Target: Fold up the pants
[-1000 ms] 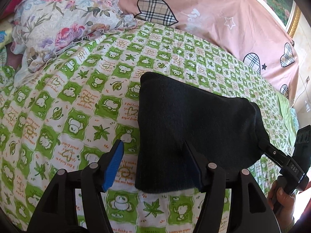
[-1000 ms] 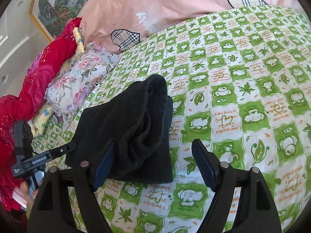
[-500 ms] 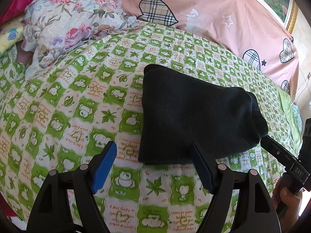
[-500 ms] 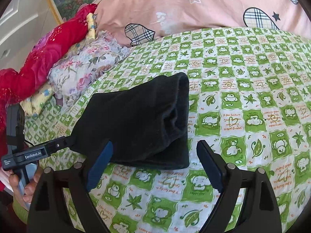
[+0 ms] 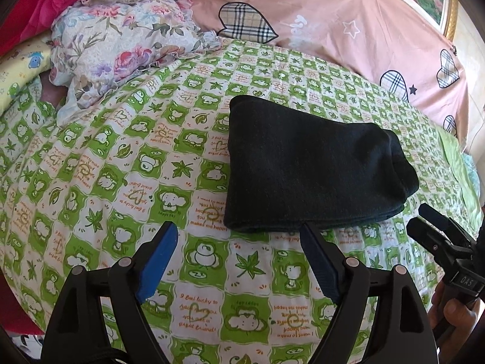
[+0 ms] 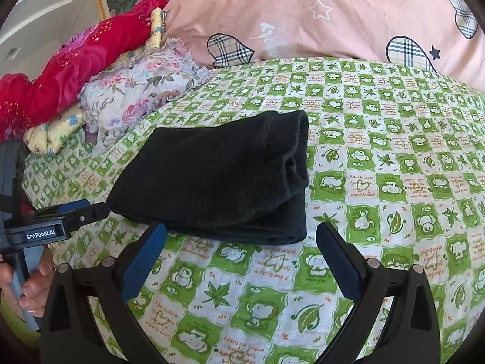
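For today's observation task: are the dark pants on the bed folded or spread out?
Folded. The pants lie as a compact block on the green checked sheet, with stacked layers showing at the right end.

Each gripper was built of matte black plastic, two broad arms forking outward in a V, with triangular hollows sunk into their outer flanks. The left gripper (image 5: pixel 238 239) carried round silver rivets at its pivots, and its fingers (image 5: pixel 157 262) were faced with bright blue ribbed pads. The right gripper (image 6: pixel 241 239) matched it, its pads (image 6: pixel 339 265) a darker navy. Seen from the right wrist camera, the left tool's body bore a small dark plate with white lettering (it read "GenRobot.AI"). A hand (image 6: pixel 35 285) closed round its grey handle; no sleeve could be made out.
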A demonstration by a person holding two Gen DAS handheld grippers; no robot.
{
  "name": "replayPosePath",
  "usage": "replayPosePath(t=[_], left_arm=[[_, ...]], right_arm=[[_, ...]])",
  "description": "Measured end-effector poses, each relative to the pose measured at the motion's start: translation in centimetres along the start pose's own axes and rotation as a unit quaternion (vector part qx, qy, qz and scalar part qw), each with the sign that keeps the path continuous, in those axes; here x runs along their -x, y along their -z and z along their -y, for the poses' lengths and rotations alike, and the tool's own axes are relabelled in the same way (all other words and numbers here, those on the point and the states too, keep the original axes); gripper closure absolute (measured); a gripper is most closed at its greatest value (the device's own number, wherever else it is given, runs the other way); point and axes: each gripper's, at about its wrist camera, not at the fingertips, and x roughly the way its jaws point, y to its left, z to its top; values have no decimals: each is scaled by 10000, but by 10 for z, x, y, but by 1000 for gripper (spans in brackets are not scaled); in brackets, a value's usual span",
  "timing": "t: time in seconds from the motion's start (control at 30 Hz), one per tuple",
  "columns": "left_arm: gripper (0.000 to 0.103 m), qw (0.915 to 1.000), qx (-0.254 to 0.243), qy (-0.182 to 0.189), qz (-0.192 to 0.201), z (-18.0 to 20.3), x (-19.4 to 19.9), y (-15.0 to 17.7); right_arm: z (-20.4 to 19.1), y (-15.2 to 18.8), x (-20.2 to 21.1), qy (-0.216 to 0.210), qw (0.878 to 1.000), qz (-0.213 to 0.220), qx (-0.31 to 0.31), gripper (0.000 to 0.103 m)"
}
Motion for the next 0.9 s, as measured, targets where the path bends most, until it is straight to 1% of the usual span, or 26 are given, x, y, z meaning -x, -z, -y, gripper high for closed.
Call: replayPosePath(t=[0.3, 0.4, 0.5, 0.77, 0.9], left_arm=[[19, 9997, -190, -122, 33, 7, 5, 6], [19, 9993, -285, -222, 121, 11, 7, 9], [19, 9987, -386, -264, 187, 15, 9, 11], [19, 9984, -424, -244, 287, 21, 16, 10], [19, 9983, -444, -273, 267, 22, 18, 11]], right_arm=[[-8, 10, -1, -71, 9999, 5, 84, 1], [-13, 11, 0, -13, 9998, 27, 215, 1], [-15, 12, 1, -40, 9996, 31, 278, 1], [-15, 10, 3, -12, 9995, 24, 311, 1], [-20, 11, 5, -99, 9992, -15, 387, 1]])
